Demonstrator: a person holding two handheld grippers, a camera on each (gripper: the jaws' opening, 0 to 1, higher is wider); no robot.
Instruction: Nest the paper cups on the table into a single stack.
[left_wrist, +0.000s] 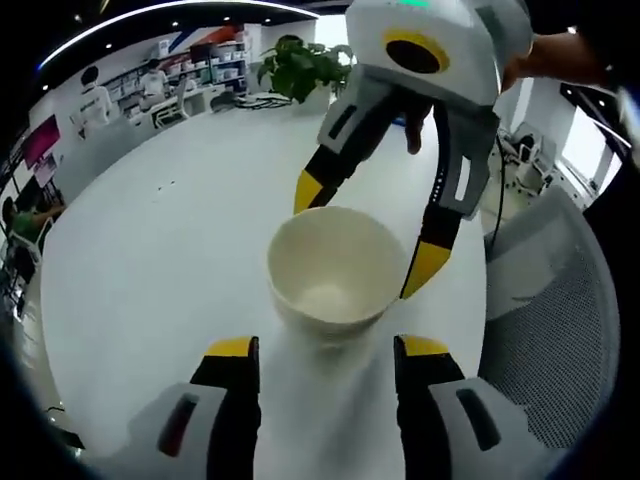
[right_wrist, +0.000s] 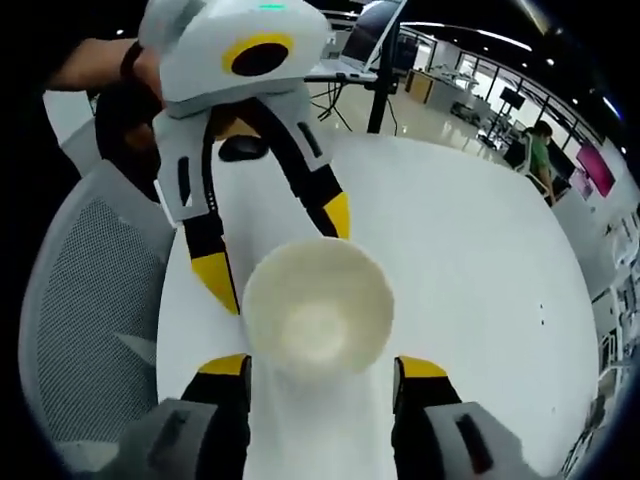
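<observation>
Left gripper (left_wrist: 325, 350): yellow-tipped fingers (left_wrist: 232, 349) spread at the bottom of the left gripper view, nothing between the tips but the lower wall of a white paper cup (left_wrist: 333, 272); contact can't be confirmed. Cup sits frame centre, mouth toward the camera, interior looks empty. Whether it's one cup or several nested, can't tell. Right gripper (left_wrist: 367, 232) comes in from the top of that view, fingers spread and straddling the cup's far rim, one tip at upper left of the rim, the other at its right edge, close to touching. Right gripper view: own gripper (right_wrist: 325, 368) at the bottom, fingers (right_wrist: 423, 369) spread, the same paper cup (right_wrist: 318, 305) between and just above them, mouth toward the lens. Left gripper (right_wrist: 275, 248) enters from the top, fingers open either side of the cup's upper left rim. Under everything, a round white counter (left_wrist: 150, 250). Grey mesh office chair (left_wrist: 555, 310) at right of the left gripper view. Potted plant (left_wrist: 305, 65) top centre, open office behind.
</observation>
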